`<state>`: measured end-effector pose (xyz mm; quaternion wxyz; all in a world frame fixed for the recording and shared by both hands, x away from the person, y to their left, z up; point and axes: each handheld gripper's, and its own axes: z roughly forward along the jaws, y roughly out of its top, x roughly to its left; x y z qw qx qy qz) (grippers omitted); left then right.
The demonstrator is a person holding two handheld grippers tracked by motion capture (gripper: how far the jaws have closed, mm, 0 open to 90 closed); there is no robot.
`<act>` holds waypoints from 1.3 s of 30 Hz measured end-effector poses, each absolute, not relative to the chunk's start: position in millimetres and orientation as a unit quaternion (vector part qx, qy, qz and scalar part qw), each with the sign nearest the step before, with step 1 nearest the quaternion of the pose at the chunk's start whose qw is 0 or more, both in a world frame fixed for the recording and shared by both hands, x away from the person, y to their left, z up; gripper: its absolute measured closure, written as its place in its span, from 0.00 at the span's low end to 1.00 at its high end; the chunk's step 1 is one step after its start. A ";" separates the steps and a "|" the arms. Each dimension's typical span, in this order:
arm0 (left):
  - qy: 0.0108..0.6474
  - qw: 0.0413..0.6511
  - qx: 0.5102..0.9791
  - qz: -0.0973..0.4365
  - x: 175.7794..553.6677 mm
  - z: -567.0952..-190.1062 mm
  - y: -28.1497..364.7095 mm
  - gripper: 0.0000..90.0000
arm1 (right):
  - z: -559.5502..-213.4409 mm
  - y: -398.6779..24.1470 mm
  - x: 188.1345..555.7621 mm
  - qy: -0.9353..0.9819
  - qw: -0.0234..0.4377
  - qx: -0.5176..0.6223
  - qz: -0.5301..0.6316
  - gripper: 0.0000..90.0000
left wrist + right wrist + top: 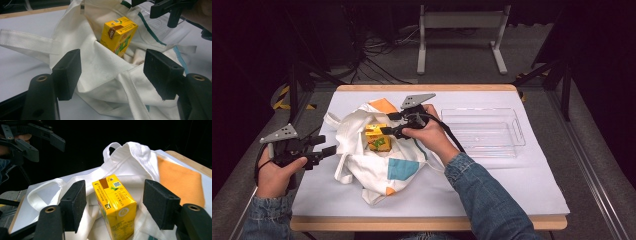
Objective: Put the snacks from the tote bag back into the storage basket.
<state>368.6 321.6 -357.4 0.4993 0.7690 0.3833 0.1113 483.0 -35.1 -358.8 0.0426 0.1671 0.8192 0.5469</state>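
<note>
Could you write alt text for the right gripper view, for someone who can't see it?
A yellow carton stands in a white bag, framed by the open black jaws of the right hand-held gripper, which don't touch it. An orange patch shows on the bag at right; the left hand-held gripper hangs at upper left.

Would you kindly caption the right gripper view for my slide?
Open right tongs flank a yellow cardboard drink carton standing in a white cloth tote bag.

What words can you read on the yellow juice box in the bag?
"VLT" or similar: big green letters on the yellow carton, partly hidden, not sure.
Small print, the round logo and the square code on the carton top: too small to read.
White tote bag: no writing seen.
</note>
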 end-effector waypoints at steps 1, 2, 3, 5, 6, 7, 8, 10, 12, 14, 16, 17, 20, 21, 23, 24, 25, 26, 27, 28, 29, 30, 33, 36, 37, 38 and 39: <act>0.384 0.500 0.769 0.110 368.9 -357.8 321.8 0.35 | -361.8 -31.3 484.5 0.818 0.037 0.167 0.549 0.39; 0.384 0.500 0.769 0.110 368.9 -357.8 321.8 0.35 | -361.8 -31.3 484.5 0.818 0.037 0.167 0.549 0.39; 0.386 0.500 0.768 0.107 369.1 -358.6 321.5 0.35 | -364.6 -28.0 486.5 0.819 0.036 0.167 0.548 0.38; 0.385 0.500 0.768 0.107 369.5 -359.3 321.4 0.35 | -366.4 -25.6 488.4 0.820 0.037 0.167 0.546 0.37; 0.386 0.499 0.769 0.106 369.4 -359.3 321.4 0.35 | -367.3 -24.4 489.7 0.820 0.038 0.168 0.545 0.36; 0.386 0.499 0.769 0.106 369.3 -359.3 321.4 0.35 | -368.3 -23.2 491.4 0.820 0.040 0.170 0.545 0.36; 0.386 0.499 0.769 0.105 369.3 -359.3 321.5 0.35 | -369.2 -22.4 493.0 0.820 0.042 0.172 0.545 0.36; 0.384 0.499 0.770 0.103 369.3 -359.6 321.8 0.35 | -371.1 -21.3 495.9 0.820 0.043 0.175 0.544 0.35; 0.385 0.499 0.769 0.102 369.2 -359.9 322.0 0.35 | -372.2 -20.8 497.1 0.820 0.044 0.175 0.544 0.34; 0.386 0.498 0.770 0.102 369.4 -360.5 322.8 0.35 | -375.4 -19.9 499.3 0.820 0.044 0.175 0.543 0.33; 0.385 0.498 0.770 0.102 369.3 -361.1 323.2 0.35 | -377.7 -19.4 500.3 0.822 0.044 0.173 0.541 0.31; 0.387 0.498 0.770 0.101 368.4 -361.4 323.3 0.35 | -379.0 -19.1 500.7 0.823 0.046 0.173 0.539 0.31; 0.388 0.496 0.770 0.101 365.9 -362.0 324.8 0.35 | -382.5 -19.3 503.6 0.825 0.047 0.174 0.536 0.29; 0.389 0.493 0.771 0.105 365.0 -362.2 325.8 0.35 | -383.5 -19.5 504.6 0.823 0.044 0.178 0.538 0.28; 0.397 0.491 0.768 0.102 362.4 -363.1 327.0 0.35 | -384.9 -19.5 505.7 0.821 0.039 0.179 0.541 0.28; 0.397 0.491 0.769 0.102 361.8 -363.5 328.1 0.35 | -385.1 -19.0 505.6 0.821 0.039 0.176 0.542 0.28; 0.398 0.491 0.768 0.102 360.7 -363.9 329.4 0.35 | -385.2 -17.5 504.7 0.823 0.040 0.169 0.540 0.27; 0.403 0.491 0.766 0.101 359.2 -364.3 330.2 0.35 | -385.2 -17.5 504.7 0.823 0.040 0.169 0.540 0.27; 0.402 0.490 0.766 0.105 358.3 -364.6 331.4 0.35 | -385.3 -15.1 503.7 0.826 0.044 0.162 0.538 0.27; 0.404 0.490 0.765 0.103 356.7 -364.6 332.1 0.35 | -385.0 -13.6 502.9 0.828 0.044 0.157 0.536 0.30; 0.405 0.491 0.764 0.105 354.1 -364.6 333.6 0.35 | -385.2 -11.5 501.9 0.831 0.039 0.152 0.535 0.30; 0.405 0.491 0.764 0.105 354.1 -364.6 333.6 0.35 | -385.5 -9.0 500.7 0.836 0.042 0.145 0.528 0.30; 0.411 0.490 0.761 0.107 349.8 -365.0 335.9 0.35 | -386.7 -3.7 499.4 0.847 0.054 0.131 0.513 0.30; 0.412 0.490 0.761 0.108 346.4 -365.7 338.9 0.35 | -387.2 0.7 500.0 0.852 0.057 0.124 0.505 0.31; 0.414 0.489 0.760 0.112 345.5 -365.8 340.1 0.35 | -387.4 1.3 500.6 0.853 0.057 0.124 0.503 0.31; 0.417 0.490 0.757 0.110 344.0 -366.1 340.5 0.35 | -387.6 1.7 501.0 0.854 0.057 0.123 0.502 0.32; 0.417 0.489 0.758 0.111 342.4 -366.2 341.9 0.35 | -388.5 2.2 501.5 0.856 0.056 0.122 0.500 0.32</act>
